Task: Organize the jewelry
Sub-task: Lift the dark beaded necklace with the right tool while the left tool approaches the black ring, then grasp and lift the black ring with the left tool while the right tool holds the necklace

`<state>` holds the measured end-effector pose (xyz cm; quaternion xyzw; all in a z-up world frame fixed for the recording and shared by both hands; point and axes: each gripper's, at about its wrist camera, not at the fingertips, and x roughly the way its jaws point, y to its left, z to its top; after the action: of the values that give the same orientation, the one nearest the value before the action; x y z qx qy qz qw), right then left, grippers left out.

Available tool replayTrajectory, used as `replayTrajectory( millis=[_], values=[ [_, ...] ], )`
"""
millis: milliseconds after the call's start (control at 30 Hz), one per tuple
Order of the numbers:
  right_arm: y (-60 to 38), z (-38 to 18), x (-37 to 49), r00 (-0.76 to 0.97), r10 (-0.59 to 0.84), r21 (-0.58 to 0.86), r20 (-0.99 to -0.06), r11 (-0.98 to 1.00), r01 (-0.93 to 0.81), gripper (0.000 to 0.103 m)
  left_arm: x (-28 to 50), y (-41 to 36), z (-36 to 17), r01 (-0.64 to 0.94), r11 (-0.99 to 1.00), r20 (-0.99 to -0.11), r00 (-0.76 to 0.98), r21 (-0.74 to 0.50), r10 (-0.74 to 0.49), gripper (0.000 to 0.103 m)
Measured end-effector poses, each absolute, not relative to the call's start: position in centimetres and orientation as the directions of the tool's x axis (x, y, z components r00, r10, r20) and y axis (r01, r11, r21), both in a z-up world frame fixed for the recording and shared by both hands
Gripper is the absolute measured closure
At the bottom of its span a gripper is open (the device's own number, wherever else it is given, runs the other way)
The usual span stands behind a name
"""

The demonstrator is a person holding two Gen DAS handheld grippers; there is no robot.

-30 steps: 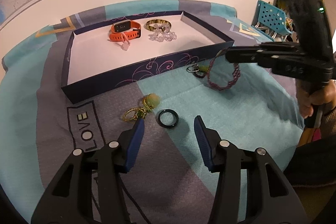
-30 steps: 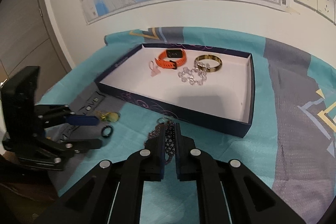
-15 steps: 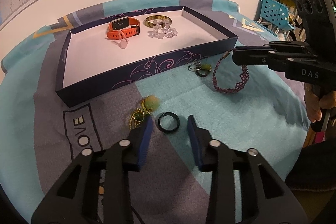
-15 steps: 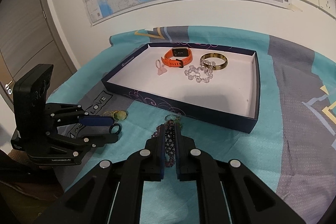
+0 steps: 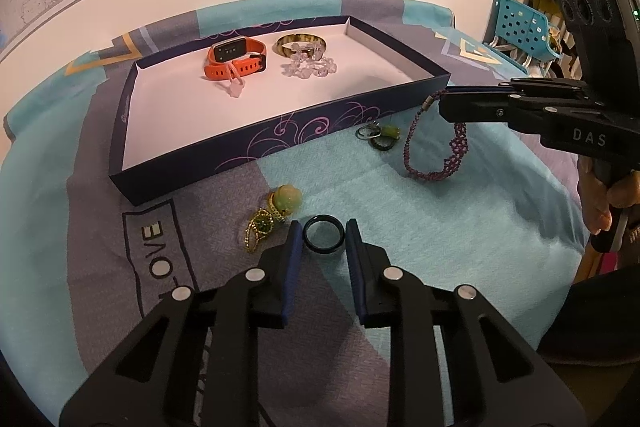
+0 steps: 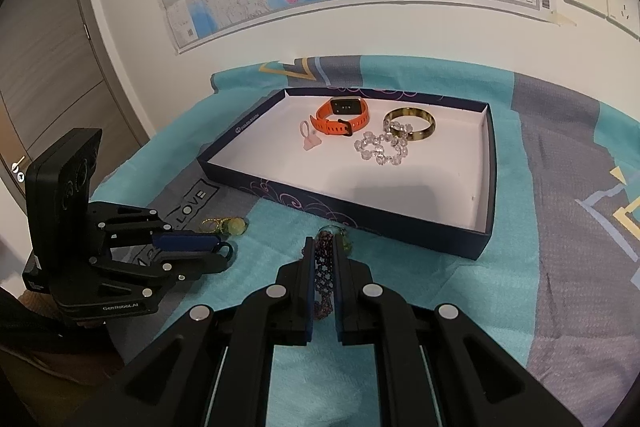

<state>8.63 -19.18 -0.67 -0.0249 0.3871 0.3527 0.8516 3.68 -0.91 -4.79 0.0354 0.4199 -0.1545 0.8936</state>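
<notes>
- The left gripper (image 5: 323, 233) brackets the flat dark ring (image 5: 323, 233) lying on the teal-and-grey patterned cloth (image 5: 460, 223), jaws apart and not yet pinching; closing on a thin flat ring could make it skid or flip away.
- Beside it lie the gold-chain charm with a pale green bead (image 5: 276, 213) and, farther, small green-and-metal rings (image 5: 380, 137), easily nudged.
- The right gripper (image 6: 323, 259) is clenched on the purple beaded bracelet (image 5: 434, 153), which dangles and could snag the wall of the navy cardboard tray (image 5: 224, 155).
- Only the left wrist view shows the bracelet's hanging loop; the right wrist view shows the tray's whole floor: orange watch (image 6: 342, 117), amber bangle (image 6: 412, 123), clear bead bracelet (image 6: 380, 149).
</notes>
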Motion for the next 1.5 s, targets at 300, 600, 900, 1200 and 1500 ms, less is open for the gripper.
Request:
replayTrajectory(
  millis=[300, 600, 900, 1200, 1500],
  values=[
    [-18.8, 0.1, 8.7, 0.461, 0.585, 0.218, -0.667, 0.745, -0.63, 0.097, 3.2, -0.8, -3.6, 0.313, 0.947, -0.737, 0.623, -0.073, -0.263, 0.081],
    [-18.7, 1.1, 8.9, 0.474, 0.59, 0.208, -0.654, 0.742, -0.637, 0.097, 3.1, -0.5, -2.4, 0.312, 0.947, -0.712, 0.647, -0.08, -0.273, 0.081],
    [-18.7, 2.3, 9.3, 0.495, 0.594, 0.194, -0.634, 0.742, -0.642, 0.097, 3.2, -0.4, -1.3, 0.314, 0.947, -0.689, 0.67, -0.076, -0.277, 0.081],
    [-18.4, 3.1, 9.6, 0.503, 0.602, 0.184, -0.62, 0.735, -0.653, 0.097, 3.6, -0.4, -0.7, 0.316, 0.946, -0.674, 0.682, -0.077, -0.283, 0.081],
    [-17.9, 4.0, 10.4, 0.513, 0.604, 0.172, -0.609, 0.733, -0.659, 0.097, 4.2, -0.2, -0.1, 0.316, 0.946, -0.663, 0.694, -0.071, -0.281, 0.081]
  ],
)
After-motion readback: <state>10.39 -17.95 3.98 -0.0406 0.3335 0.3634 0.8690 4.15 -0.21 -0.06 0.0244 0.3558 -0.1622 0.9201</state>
